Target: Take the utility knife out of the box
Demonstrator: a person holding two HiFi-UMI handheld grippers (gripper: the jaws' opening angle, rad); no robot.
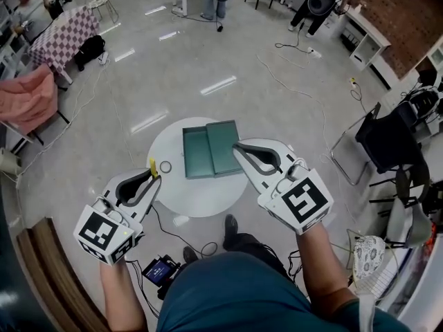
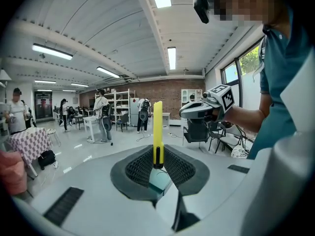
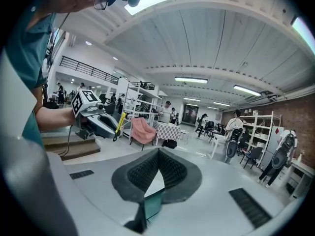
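A round white table bears an open green box and a small ring.

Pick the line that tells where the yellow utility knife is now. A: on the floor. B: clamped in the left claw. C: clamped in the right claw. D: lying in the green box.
B: the utility knife stands upright, pinched in the left claw, clear of the open green box.
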